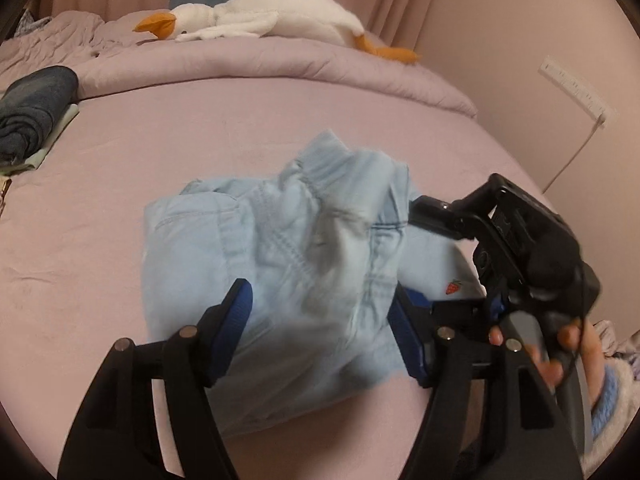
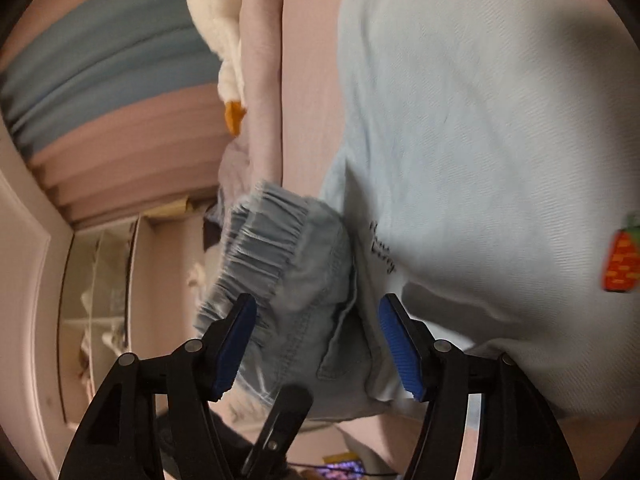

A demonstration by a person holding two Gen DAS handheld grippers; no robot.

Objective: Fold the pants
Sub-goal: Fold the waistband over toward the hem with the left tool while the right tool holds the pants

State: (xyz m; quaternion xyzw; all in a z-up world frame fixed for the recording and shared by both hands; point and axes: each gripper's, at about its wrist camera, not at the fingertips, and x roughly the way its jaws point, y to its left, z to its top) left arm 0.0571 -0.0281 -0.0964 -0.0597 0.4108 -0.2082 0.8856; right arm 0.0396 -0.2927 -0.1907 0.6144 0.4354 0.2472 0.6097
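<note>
A: Fingers (image 1: 236,312) of left gripper (image 1: 320,328) spread wide, blue pads either side of pants (image 1: 280,248), no pinch visible. Fabric bulging between them, so contact likely but grip not confirmed.

B: Same on right gripper (image 2: 318,344): jaws apart, elastic cuff (image 2: 260,236) and a seam sitting in the gap, nothing clamped. Seen from left wrist, right gripper at far right side of bundle, person's hand (image 1: 560,344) on its handle.

A: Pants location: middle of bed (image 1: 120,160), toward near edge, well clear of duvet roll (image 1: 280,72) along far edge. Looks partly raised on right side, hard to be sure through blur.

B: Appearance: pale blue denim-look, bunched, roughly halved. Ribbed elastic band on top, stitched pocket seams showing, grey shading in creases. Small red strawberry patch (image 2: 622,256) and dark script on smoother panel.

A: Risks. Closing now on bulk instead of an edge: grabs several layers, fold goes lumpy or drags whole bundle across sheet.

B: Also: cuff only loosely lying in right gap, likely to slip out on lift, upper layer flops open, fold undone.

A: Grippers close together at right side; crossing paths could clash jaws or trap cloth between tools.

B: Soft thin cloth, no stiffness, won't hold shape unless pressed flat. Judged stage: mid-fold, not squared up yet.

A: Plush goose (image 1: 256,20) and dark folded clothes (image 1: 32,108) at far-left corner, both well apart. No interference expected.
</note>
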